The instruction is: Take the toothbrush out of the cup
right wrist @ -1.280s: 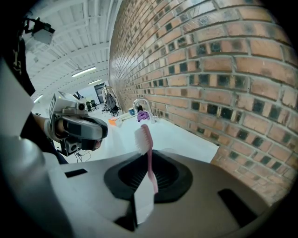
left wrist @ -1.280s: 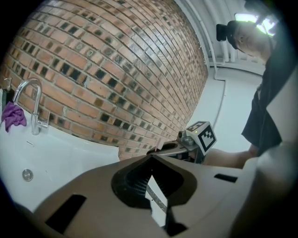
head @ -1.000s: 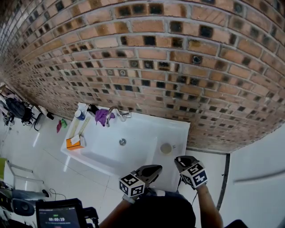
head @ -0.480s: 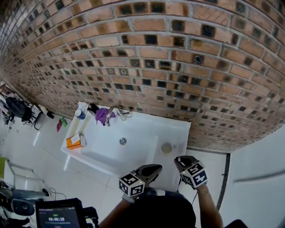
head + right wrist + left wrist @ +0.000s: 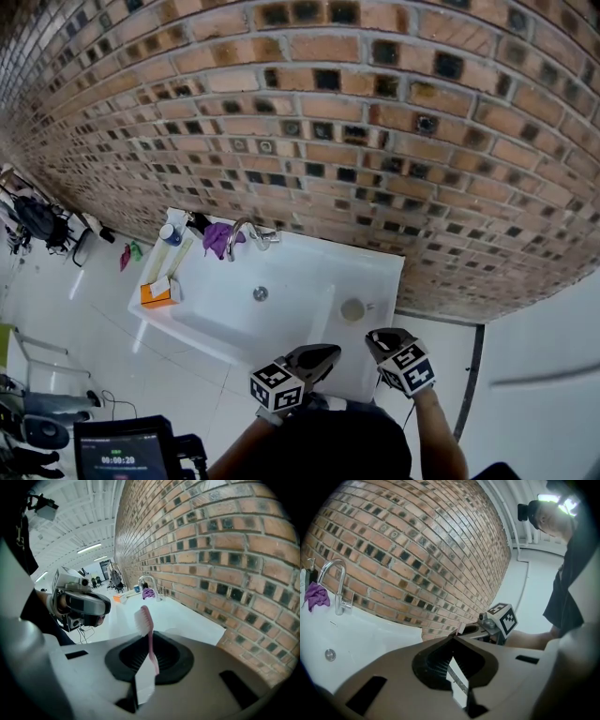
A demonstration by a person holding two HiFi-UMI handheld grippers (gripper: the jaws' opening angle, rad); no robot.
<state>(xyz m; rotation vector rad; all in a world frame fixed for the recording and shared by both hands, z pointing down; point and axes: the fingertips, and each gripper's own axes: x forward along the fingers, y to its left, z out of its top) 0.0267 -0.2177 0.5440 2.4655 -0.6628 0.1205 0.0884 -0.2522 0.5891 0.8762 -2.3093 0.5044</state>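
My right gripper (image 5: 379, 339) is shut on a pink toothbrush (image 5: 143, 618), held by its handle with the white bristle head sticking up past the jaw tips (image 5: 149, 635). It hovers just in front of the white sink's (image 5: 375, 272) near right corner. The pale cup (image 5: 352, 309) stands on the sink's right ledge, just beyond that gripper, with nothing showing in it. My left gripper (image 5: 324, 356) hangs to the left, over the sink's front edge, jaws together with nothing between them (image 5: 453, 637). The left gripper view catches the right gripper (image 5: 474, 629) close by.
A brick wall (image 5: 356, 141) rises behind the sink. At the sink's far left are a chrome tap (image 5: 234, 234), a purple cloth (image 5: 217, 239), a blue-capped bottle (image 5: 169, 234) and an orange box (image 5: 157, 294). A drain (image 5: 260, 293) sits mid-basin. White floor lies around it.
Only the head view has shifted slightly; both grippers stay where they were, with the toothbrush still held in the right one.
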